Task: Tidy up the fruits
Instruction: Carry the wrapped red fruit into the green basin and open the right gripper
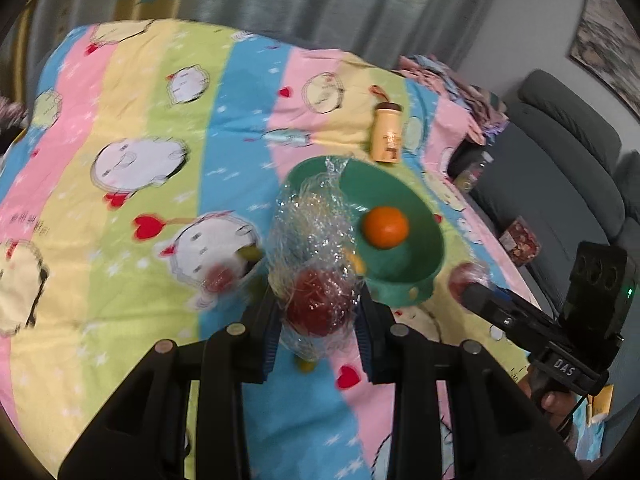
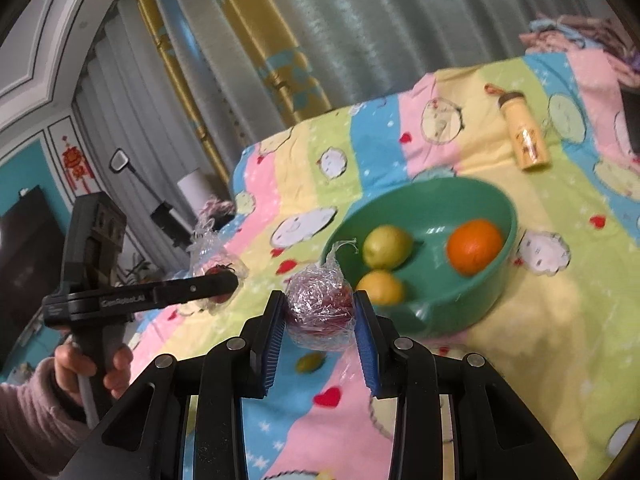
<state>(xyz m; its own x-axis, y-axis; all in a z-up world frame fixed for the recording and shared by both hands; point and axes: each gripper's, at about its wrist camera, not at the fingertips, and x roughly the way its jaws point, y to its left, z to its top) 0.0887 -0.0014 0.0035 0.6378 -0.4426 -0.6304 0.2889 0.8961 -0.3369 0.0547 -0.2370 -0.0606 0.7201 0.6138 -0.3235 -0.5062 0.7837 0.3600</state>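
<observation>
My left gripper (image 1: 319, 308) is shut on a red fruit wrapped in crinkled clear plastic (image 1: 320, 300), held above the striped cloth just left of a green bowl (image 1: 434, 216). An orange (image 1: 385, 227) lies in the bowl. My right gripper (image 2: 319, 308) is shut on a second plastic-wrapped red fruit (image 2: 320, 314) in front of the green bowl (image 2: 460, 304), which holds two yellow-green fruits (image 2: 387, 246) and the orange (image 2: 475, 245). Each gripper shows in the other's view: the right gripper (image 1: 476, 298) and the left gripper (image 2: 228, 282), both with their wrapped fruit.
A small green fruit (image 2: 310, 362) lies on the colourful cartoon-print cloth (image 1: 120, 240) under the grippers. Beyond the bowl, a yellow bottle (image 1: 387, 132) lies on its side. A hand in a pink sleeve (image 2: 92, 364) holds the left gripper. Curtains hang behind; a grey sofa (image 1: 568, 168) stands at the right.
</observation>
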